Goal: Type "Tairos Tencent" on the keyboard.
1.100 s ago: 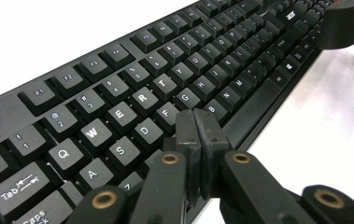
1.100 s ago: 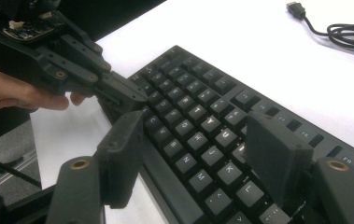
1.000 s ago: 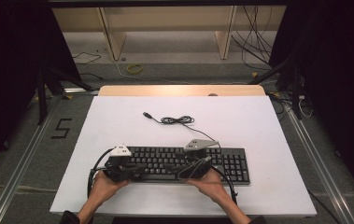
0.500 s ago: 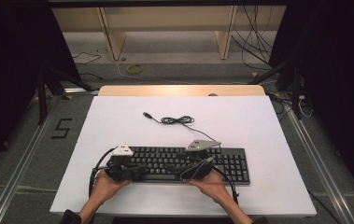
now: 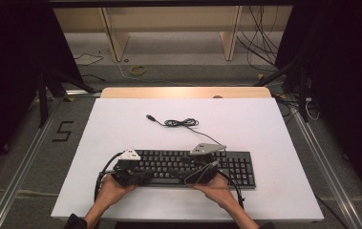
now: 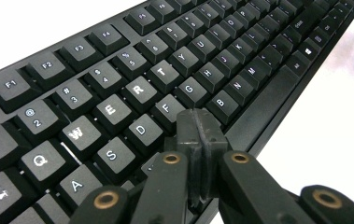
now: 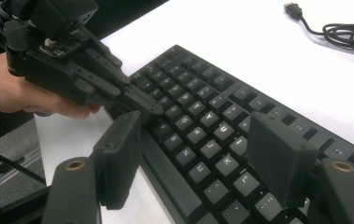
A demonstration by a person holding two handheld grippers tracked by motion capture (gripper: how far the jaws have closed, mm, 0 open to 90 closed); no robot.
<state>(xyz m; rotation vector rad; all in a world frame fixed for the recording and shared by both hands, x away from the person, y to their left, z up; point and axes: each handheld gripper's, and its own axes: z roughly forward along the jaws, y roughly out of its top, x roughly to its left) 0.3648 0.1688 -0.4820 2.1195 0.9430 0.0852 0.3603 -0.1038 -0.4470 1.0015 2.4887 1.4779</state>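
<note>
A black keyboard [image 5: 226, 167] lies flat near the front of the white table [image 5: 121, 124]. Its cable [image 5: 181, 123] runs back in a loose coil to a USB plug [image 5: 151, 117]. My left gripper [image 5: 149, 176] is shut with nothing between its pads [image 6: 198, 128]. Its tip is over the lower letter keys beside the F key [image 6: 165, 108]; I cannot tell if it touches a key. My right gripper [image 5: 189, 176] is open, its pads [image 7: 118, 149] wide apart over the keyboard [image 7: 202, 121]. It faces the left gripper [image 7: 142, 103].
A person's hands [image 5: 109, 193] hold both grippers from the table's front edge. A wooden strip [image 5: 183, 92] borders the far edge. Floor cables [image 5: 138, 70] and dark stands [image 5: 45, 81] lie beyond the table.
The left gripper has edged slightly right along the keyboard's front rows. The right gripper has stayed where it was.
</note>
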